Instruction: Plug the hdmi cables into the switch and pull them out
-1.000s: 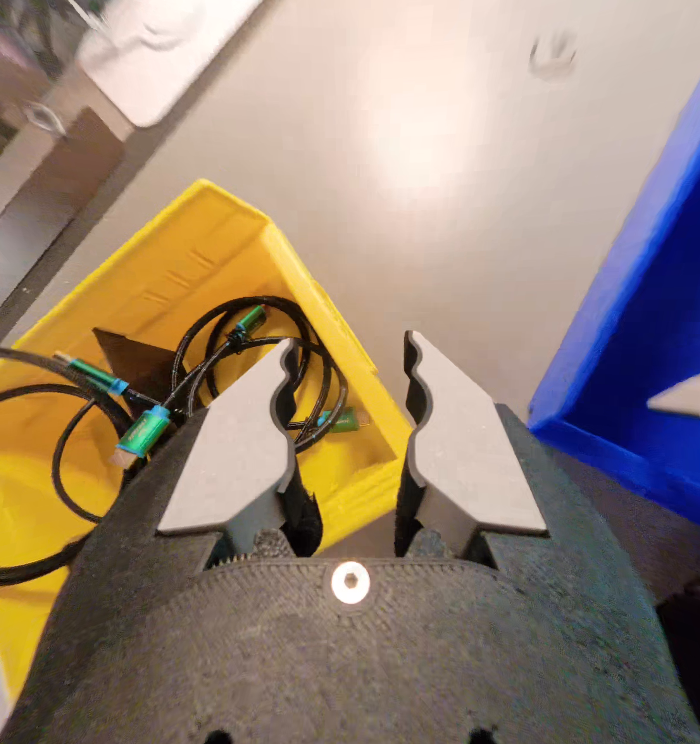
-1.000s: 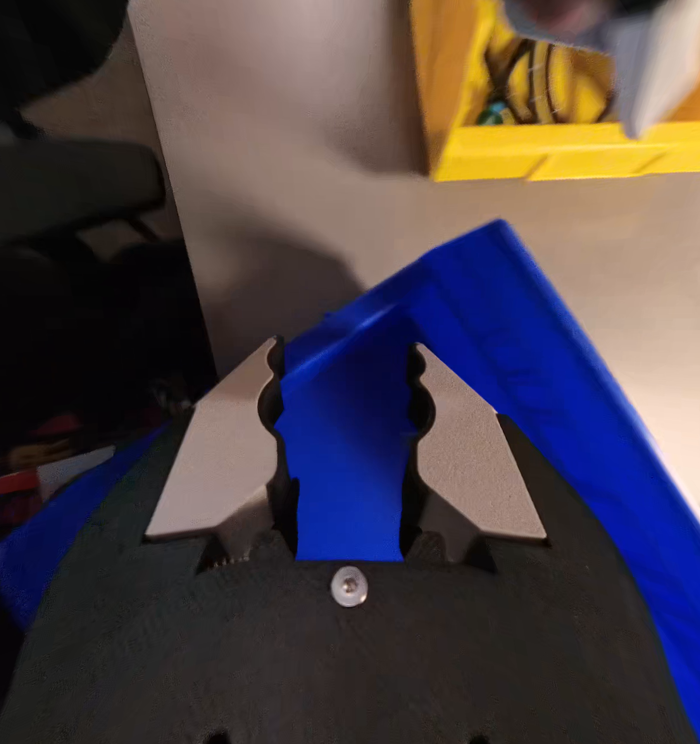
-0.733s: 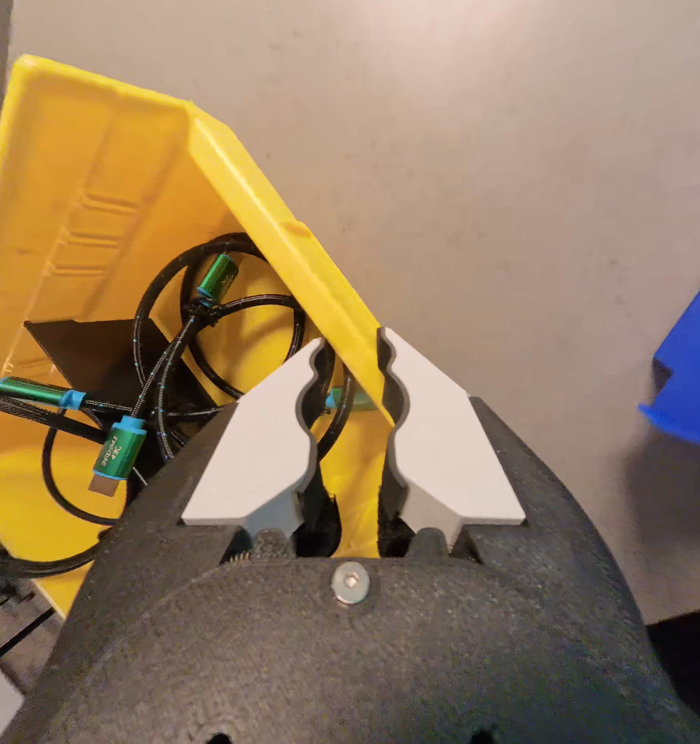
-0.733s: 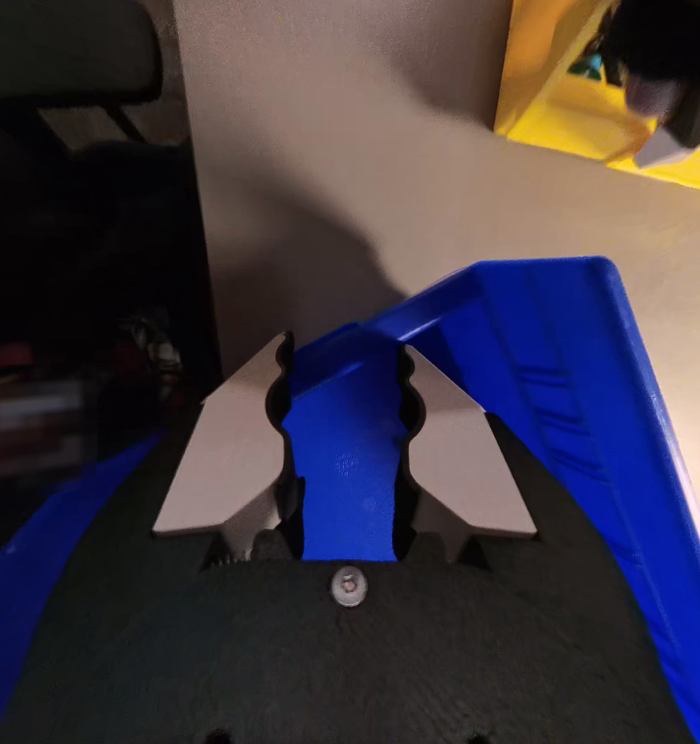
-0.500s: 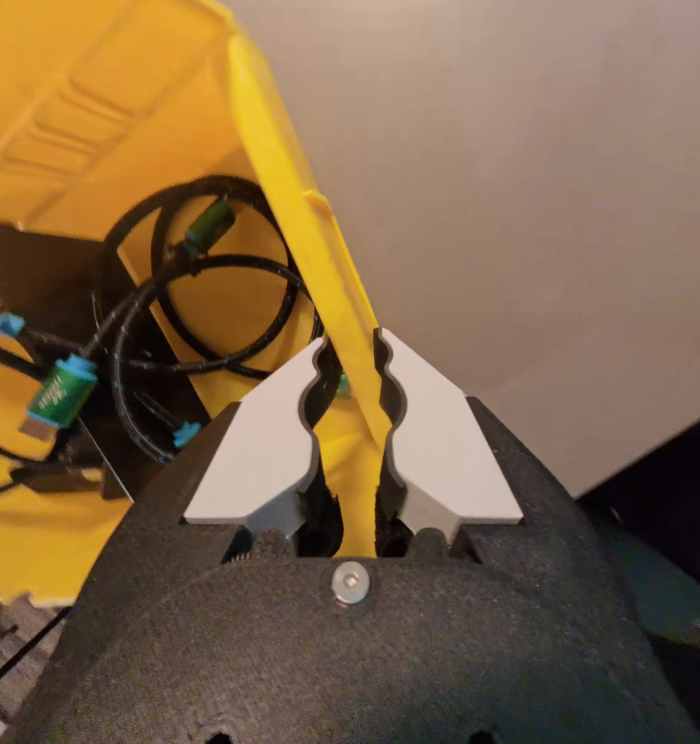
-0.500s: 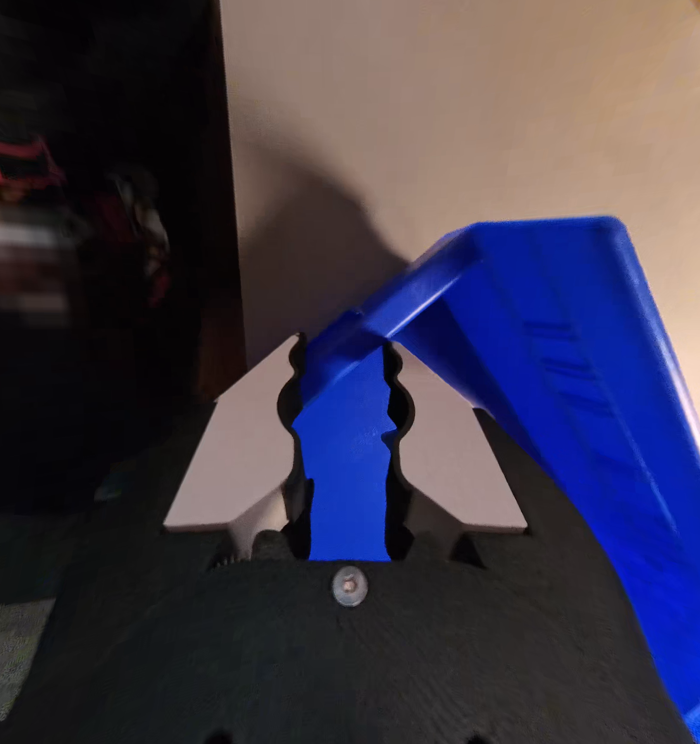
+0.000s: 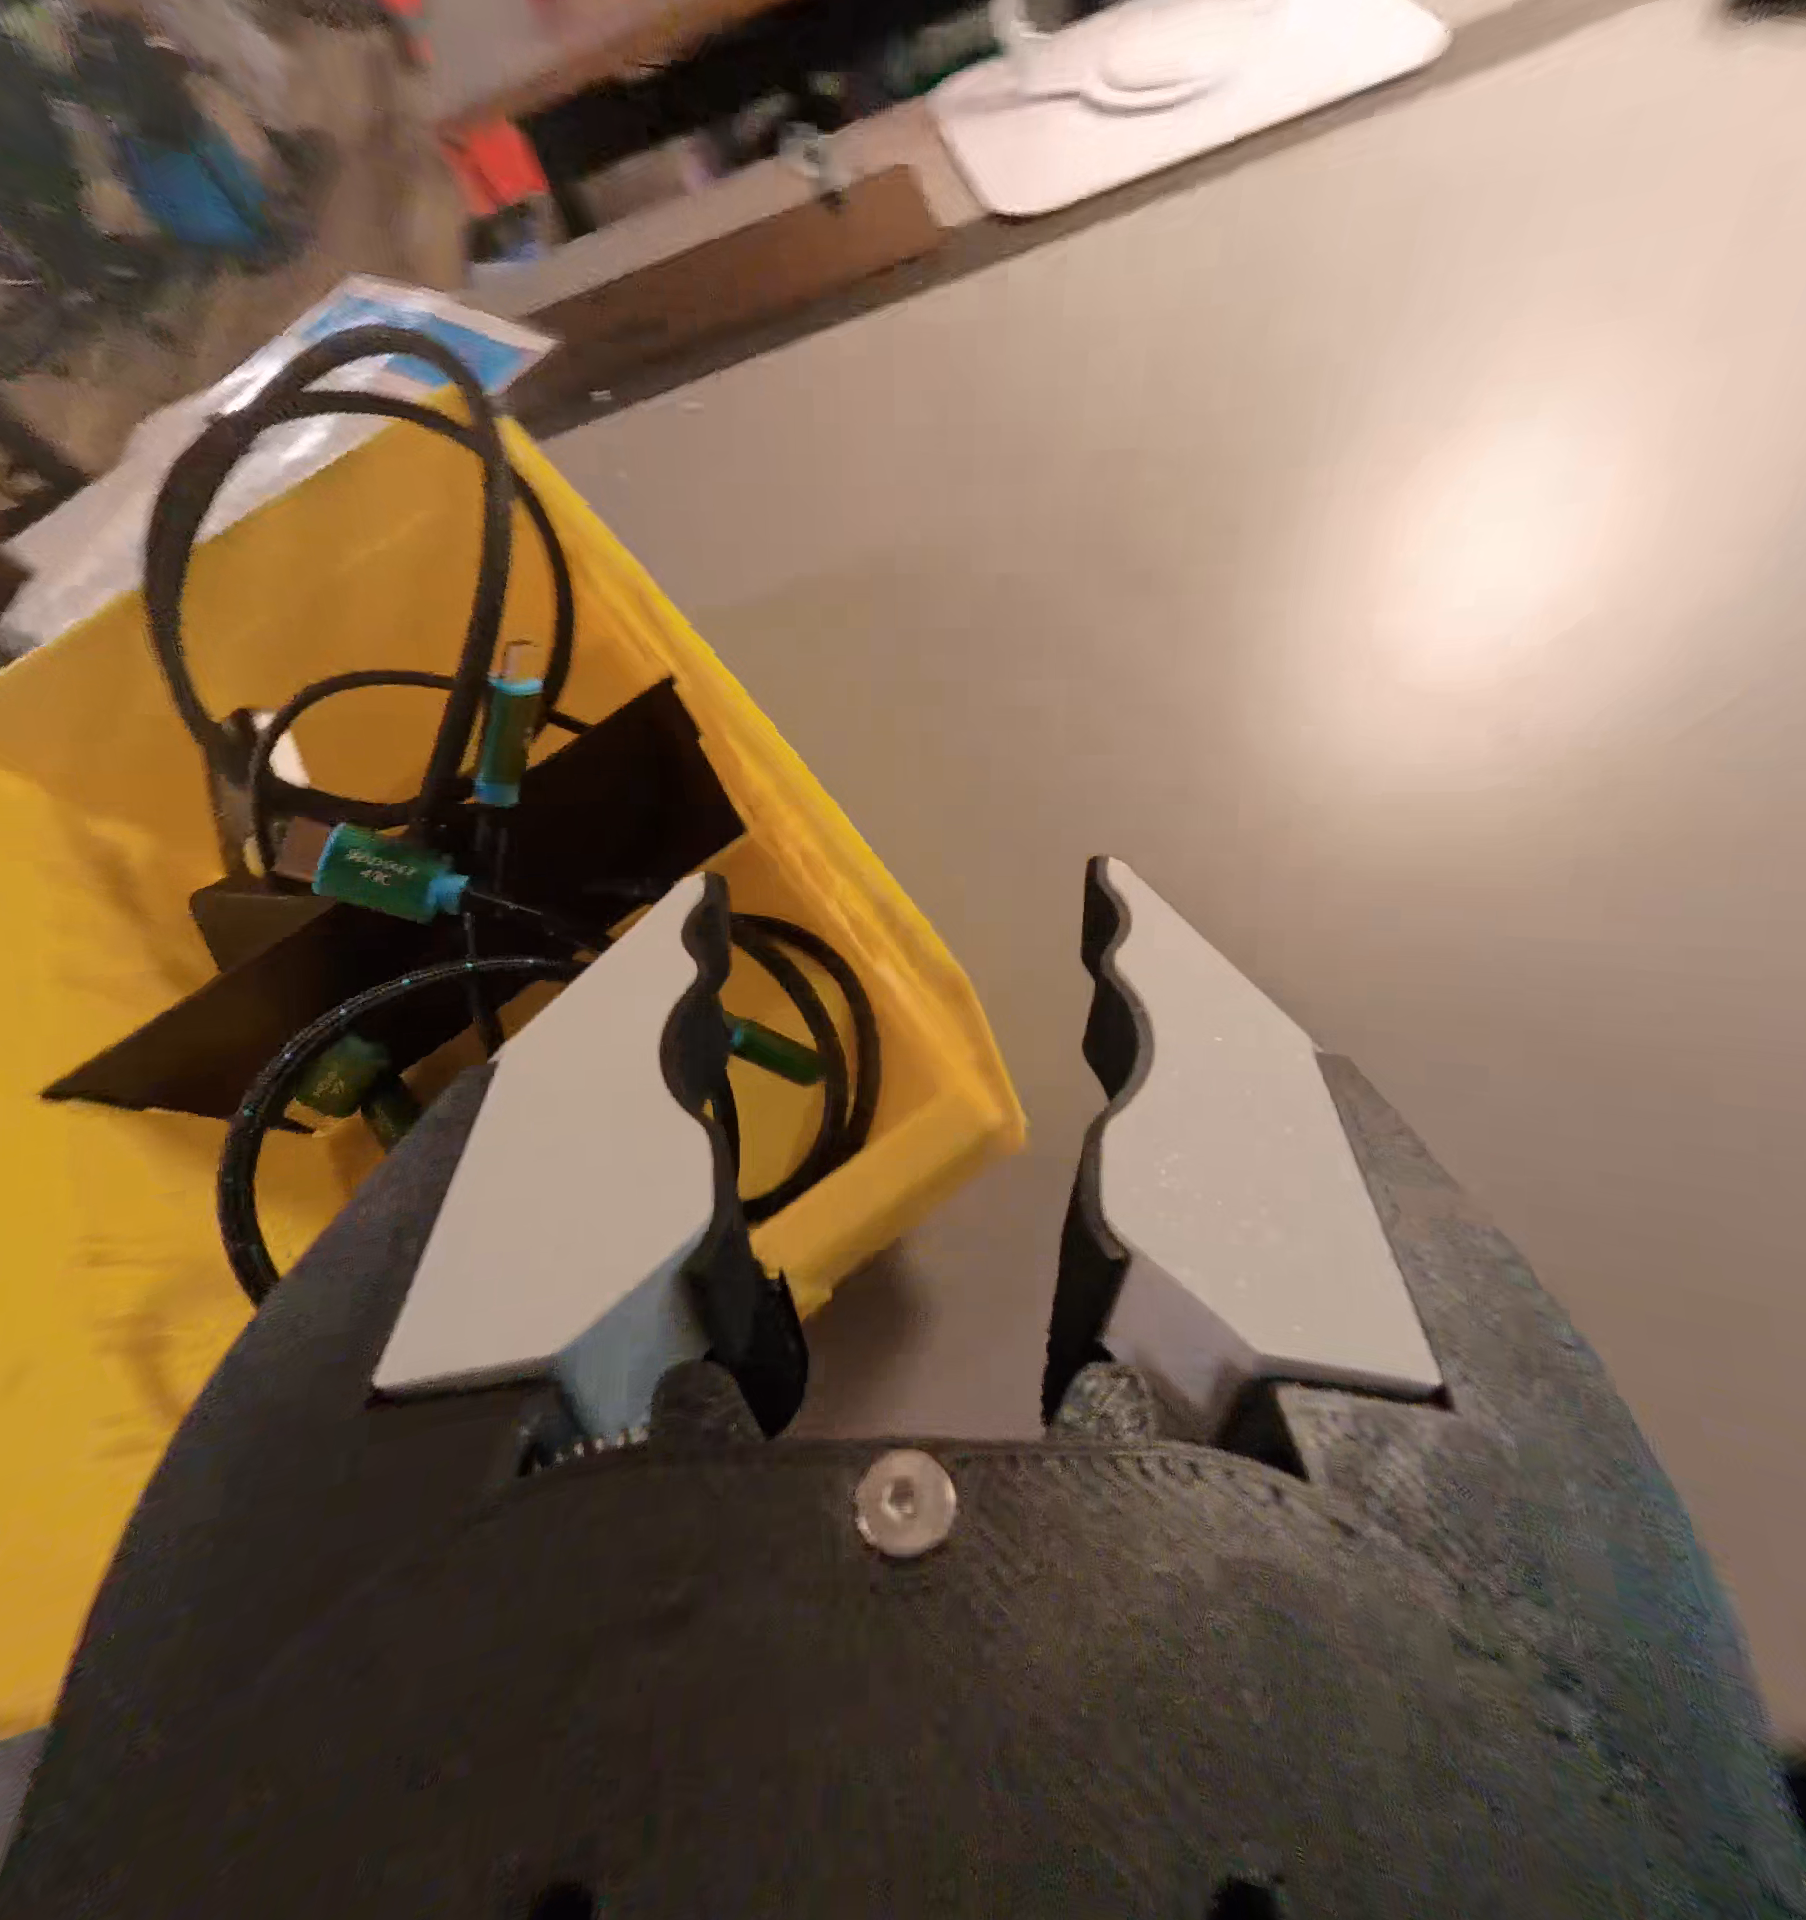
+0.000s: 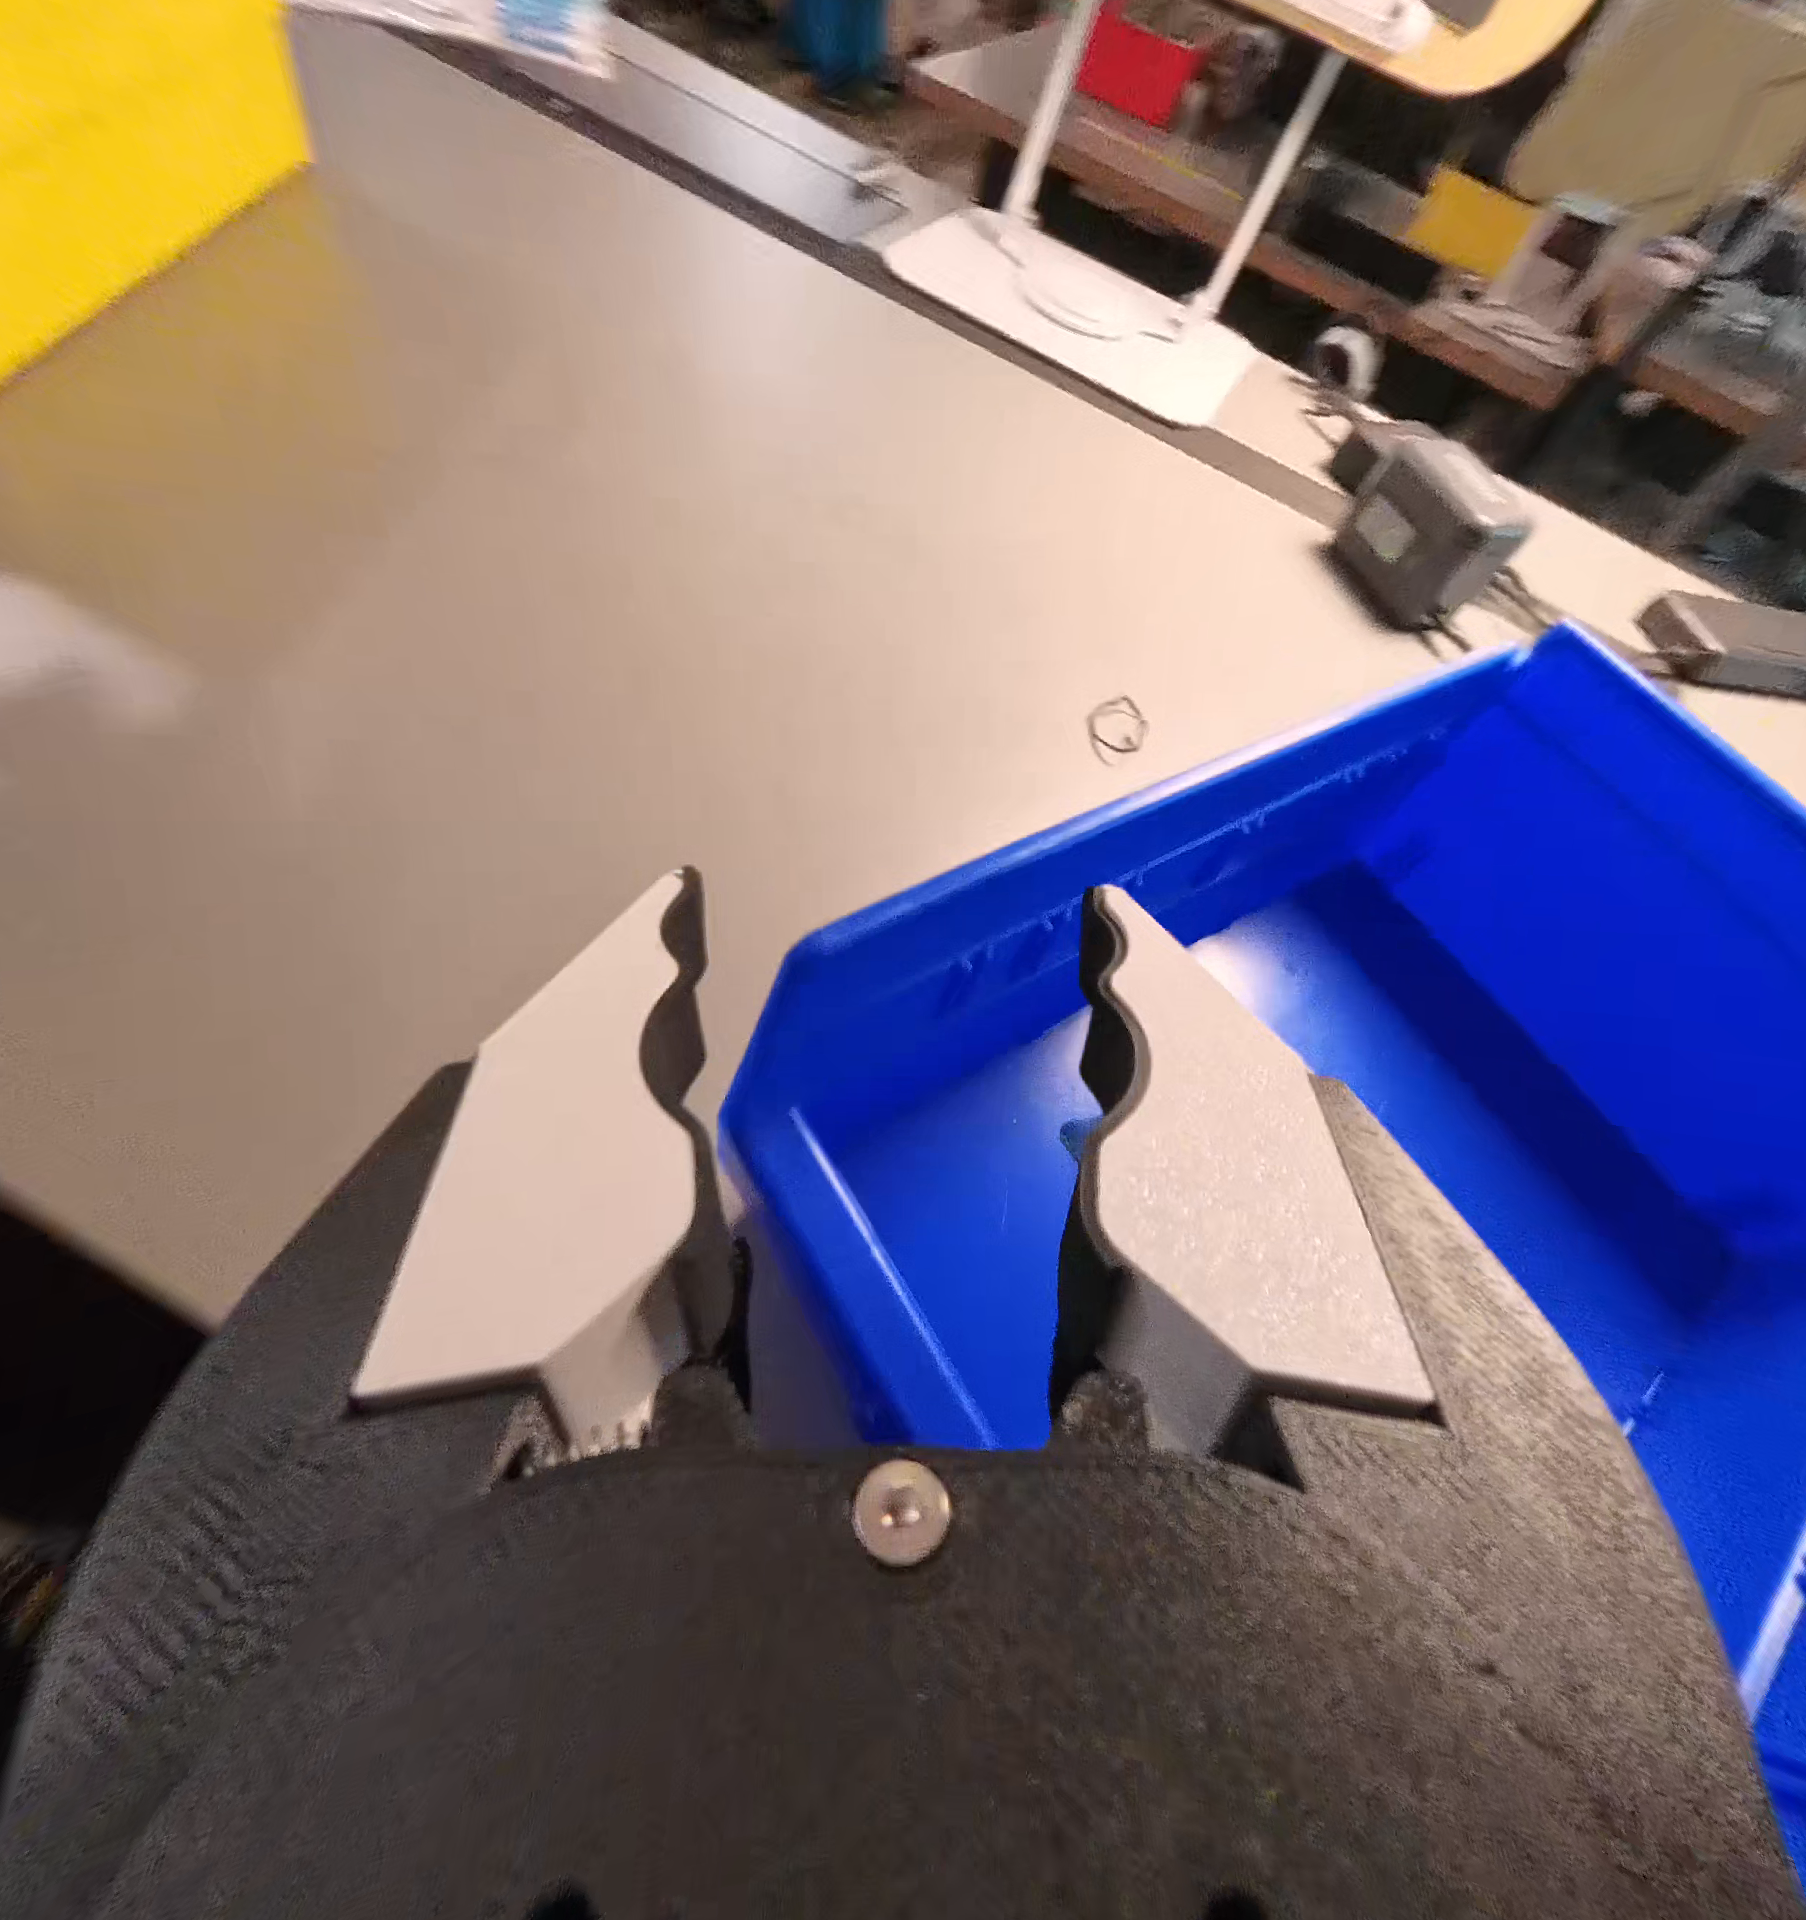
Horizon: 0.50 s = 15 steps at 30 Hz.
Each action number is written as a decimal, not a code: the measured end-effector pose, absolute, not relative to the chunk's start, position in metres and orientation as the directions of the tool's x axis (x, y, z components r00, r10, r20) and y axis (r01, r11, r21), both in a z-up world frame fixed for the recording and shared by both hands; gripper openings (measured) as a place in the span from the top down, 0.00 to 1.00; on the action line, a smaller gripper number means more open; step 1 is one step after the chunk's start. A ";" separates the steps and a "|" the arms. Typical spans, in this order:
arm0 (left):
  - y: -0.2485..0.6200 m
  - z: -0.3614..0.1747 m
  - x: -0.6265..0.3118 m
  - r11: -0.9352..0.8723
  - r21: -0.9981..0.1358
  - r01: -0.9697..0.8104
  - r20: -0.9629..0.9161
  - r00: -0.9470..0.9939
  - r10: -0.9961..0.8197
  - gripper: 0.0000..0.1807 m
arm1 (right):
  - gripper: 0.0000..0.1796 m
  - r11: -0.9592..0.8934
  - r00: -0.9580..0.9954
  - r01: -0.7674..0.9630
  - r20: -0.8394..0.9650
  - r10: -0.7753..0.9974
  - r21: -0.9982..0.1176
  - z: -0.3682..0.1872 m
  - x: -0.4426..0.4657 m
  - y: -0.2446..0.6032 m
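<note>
Yellow plastic bin (image 7: pixel 68 935) cut off at the left edge, blue plastic bin (image 8: pixel 1605 987) cut off right, background shelving (image 7: pixel 203 156) motion-blurred

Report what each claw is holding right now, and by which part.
Nothing is held. The left claw is open beside the yellow bin of HDMI cables; the right claw is open, straddling the blue bin wall without gripping.

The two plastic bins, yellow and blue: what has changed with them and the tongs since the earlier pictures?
The left tongs, shut on the yellow plastic bin's side wall half a second ago, have let go and now stand open beside its corner. The right tongs, closed on the blue plastic bin's wall, have opened too, though that wall still lies between the fingers. The black braided cables remain in the yellow bin.
</note>
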<state>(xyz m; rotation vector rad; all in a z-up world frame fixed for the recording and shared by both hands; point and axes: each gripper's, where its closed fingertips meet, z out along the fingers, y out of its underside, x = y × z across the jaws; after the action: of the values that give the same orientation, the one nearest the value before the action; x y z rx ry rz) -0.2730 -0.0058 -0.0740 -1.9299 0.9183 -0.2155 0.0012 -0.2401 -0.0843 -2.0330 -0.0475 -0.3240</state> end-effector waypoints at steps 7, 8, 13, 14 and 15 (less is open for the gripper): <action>0.011 -0.117 -0.281 -0.261 -0.836 -0.483 -0.268 0.774 -0.573 0.80 | 0.74 -0.458 0.885 0.297 0.421 -0.198 -0.838 -0.094 0.020 -0.239; 0.008 -0.117 -0.287 -0.257 -0.844 -0.470 -0.261 0.779 -0.570 0.88 | 0.75 -0.450 0.887 0.300 0.420 -0.193 -0.841 -0.094 0.023 -0.247; 0.004 -0.113 -0.339 -0.231 -0.868 -0.439 -0.289 0.825 -0.485 0.97 | 0.90 -0.445 0.839 0.271 0.436 -0.325 -0.854 -0.086 0.056 -0.296; 0.005 -0.113 -0.344 -0.225 -0.878 -0.422 -0.277 0.832 -0.482 0.97 | 0.90 -0.441 0.830 0.262 0.434 -0.351 -0.858 -0.085 0.061 -0.299; 0.006 -0.113 -0.346 -0.219 -0.887 -0.406 -0.264 0.837 -0.480 0.97 | 0.90 -0.438 0.824 0.257 0.432 -0.366 -0.862 -0.084 0.065 -0.300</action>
<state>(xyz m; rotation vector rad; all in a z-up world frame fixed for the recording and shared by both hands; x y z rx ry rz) -0.3460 0.0059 -0.1134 -1.8408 0.6700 -0.0787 0.0654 -0.3004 -0.0843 -1.8989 0.0820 -0.7027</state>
